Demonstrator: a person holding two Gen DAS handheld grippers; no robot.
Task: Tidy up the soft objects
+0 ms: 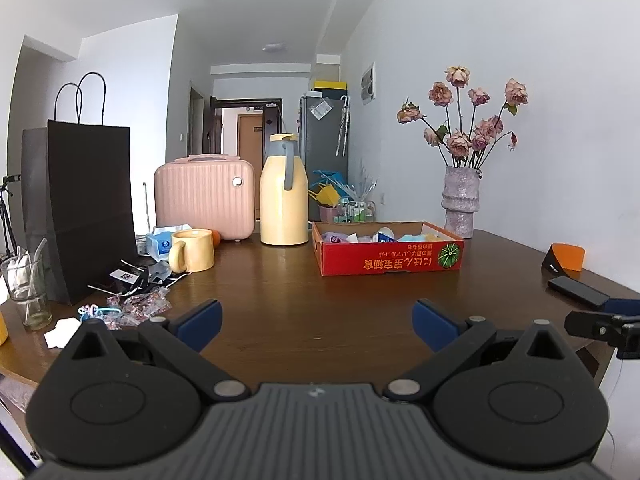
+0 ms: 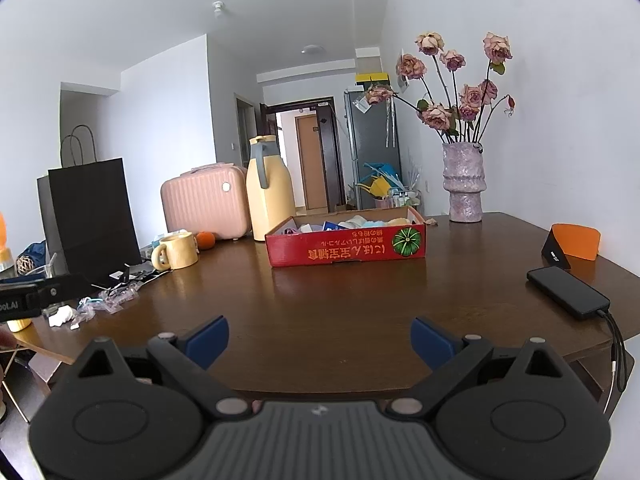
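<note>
Dark brown wooden table: bears every item below; the landmark throughout is the red cardboard tray, a shallow open box with a printed green melon, standing towards the table's far side.

Black paper carrier bag: upright, well to the left of the tray. Pink ribbed hard case and pale yellow jug with a grey handle: behind the tray's left end, the jug just beside it. Mottled lilac vase of dried roses: behind the tray's right end. Yellow ceramic mug: left of the tray, near the bag.

Soft objects: small pale, blue and purple pieces lying inside the tray; individual shapes are too small to tell. They are judged light, limp and compressible, not fragile. A pinch across the bulk of 1 piece should hold; a grip on a loose edge may let it sag or slip. The tray itself is judged light and liable to slide if nudged.

Black phone: well to the right of the tray, cable attached.

Left gripper and right gripper: both on the near side of the tray, well short of it, 2 blue-padded jaws each spread wide, nothing between them.
</note>
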